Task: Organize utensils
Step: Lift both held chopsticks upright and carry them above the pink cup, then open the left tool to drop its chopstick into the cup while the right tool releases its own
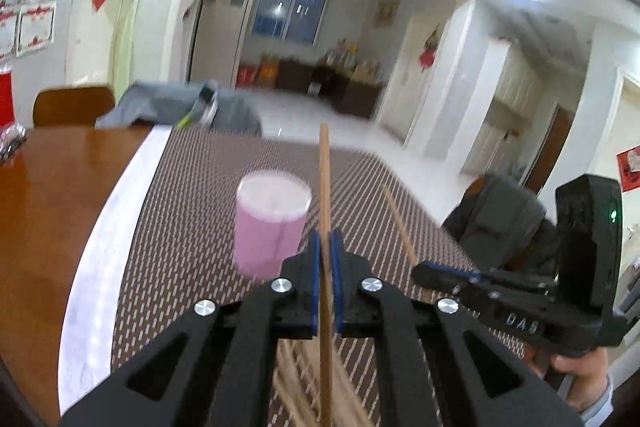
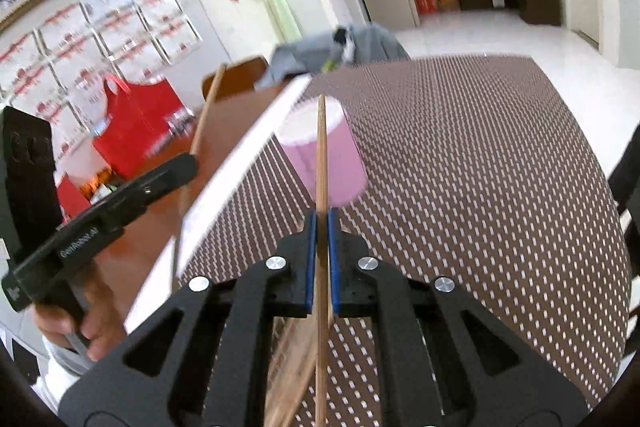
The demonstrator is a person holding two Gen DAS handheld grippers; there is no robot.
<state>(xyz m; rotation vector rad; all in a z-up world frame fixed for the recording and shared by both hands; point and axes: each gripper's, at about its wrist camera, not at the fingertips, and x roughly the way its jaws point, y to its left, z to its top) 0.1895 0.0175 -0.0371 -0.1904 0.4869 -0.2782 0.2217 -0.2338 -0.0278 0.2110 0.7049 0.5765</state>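
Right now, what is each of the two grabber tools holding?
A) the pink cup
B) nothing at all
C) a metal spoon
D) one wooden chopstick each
D: the left gripper has its jaws shut on a wooden chopstick, the right gripper is shut on another chopstick, and the pink cup stands free on the patterned mat.

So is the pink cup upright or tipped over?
Upright: the pink cup stands on the patterned mat, its open rim facing up.
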